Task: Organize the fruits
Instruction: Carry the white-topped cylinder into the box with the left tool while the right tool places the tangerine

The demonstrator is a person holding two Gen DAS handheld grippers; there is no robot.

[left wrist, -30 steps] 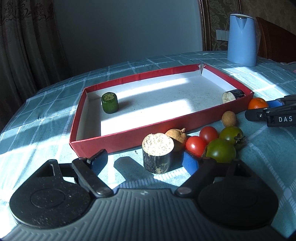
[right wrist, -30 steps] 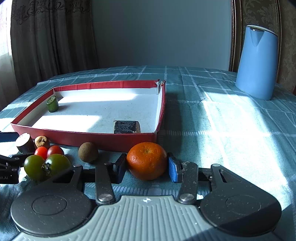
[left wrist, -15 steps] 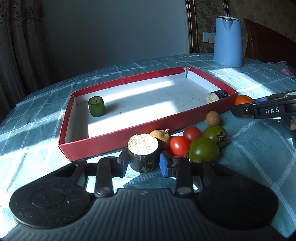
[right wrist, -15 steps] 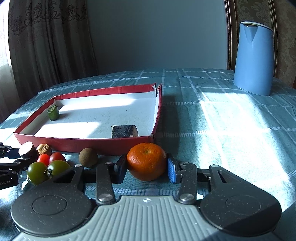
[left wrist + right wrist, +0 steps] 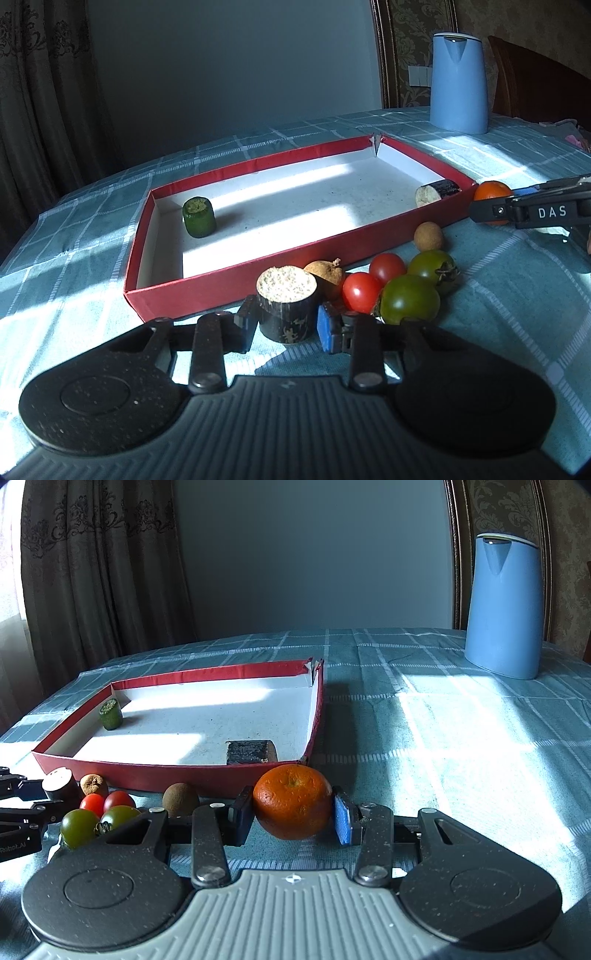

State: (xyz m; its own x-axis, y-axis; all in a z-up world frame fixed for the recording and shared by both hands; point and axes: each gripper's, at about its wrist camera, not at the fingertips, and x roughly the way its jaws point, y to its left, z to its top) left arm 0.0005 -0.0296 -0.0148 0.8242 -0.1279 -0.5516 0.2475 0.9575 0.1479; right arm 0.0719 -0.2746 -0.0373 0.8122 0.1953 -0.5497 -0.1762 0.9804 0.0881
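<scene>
My left gripper (image 5: 286,325) is shut on a dark sugarcane piece (image 5: 287,308) with a pale cut top, just in front of the red tray (image 5: 221,291). My right gripper (image 5: 291,819) is shut on an orange (image 5: 292,805) by the tray's near right corner (image 5: 310,753). The tray holds a green cane piece (image 5: 198,216) at its left end and a dark cane piece (image 5: 436,190) at its right end. Two red tomatoes (image 5: 373,284), two green tomatoes (image 5: 417,288) and two brown longans (image 5: 428,236) lie beside the left gripper.
A blue kettle (image 5: 504,609) stands at the back right on the checked teal tablecloth (image 5: 443,738). Curtains hang behind the table at the left. A dark chair back (image 5: 535,92) shows behind the kettle.
My left gripper closed from wide open onto the sugarcane piece. Both grippers have risen a little with what they hold.
</scene>
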